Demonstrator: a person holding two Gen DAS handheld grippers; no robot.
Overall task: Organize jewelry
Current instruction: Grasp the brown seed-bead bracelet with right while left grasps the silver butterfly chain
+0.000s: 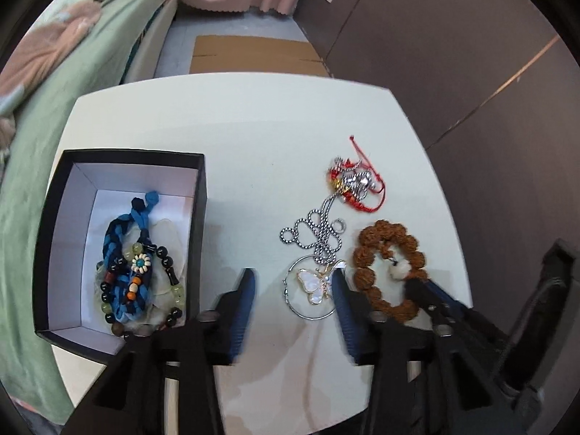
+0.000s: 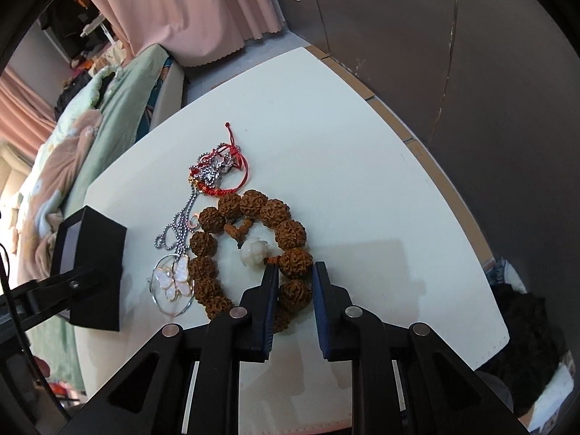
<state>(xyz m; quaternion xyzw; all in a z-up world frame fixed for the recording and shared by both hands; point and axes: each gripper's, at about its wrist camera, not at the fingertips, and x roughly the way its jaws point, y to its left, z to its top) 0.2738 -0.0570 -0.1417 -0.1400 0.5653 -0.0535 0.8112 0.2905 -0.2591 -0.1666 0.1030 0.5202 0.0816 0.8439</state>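
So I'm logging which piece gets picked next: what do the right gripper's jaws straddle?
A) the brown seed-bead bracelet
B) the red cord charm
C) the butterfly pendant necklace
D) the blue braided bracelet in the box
A: in the right wrist view the right gripper has its jaws on either side of beads of the brown seed-bead bracelet, with gaps still visible; the butterfly pendant necklace lies to the left of it.
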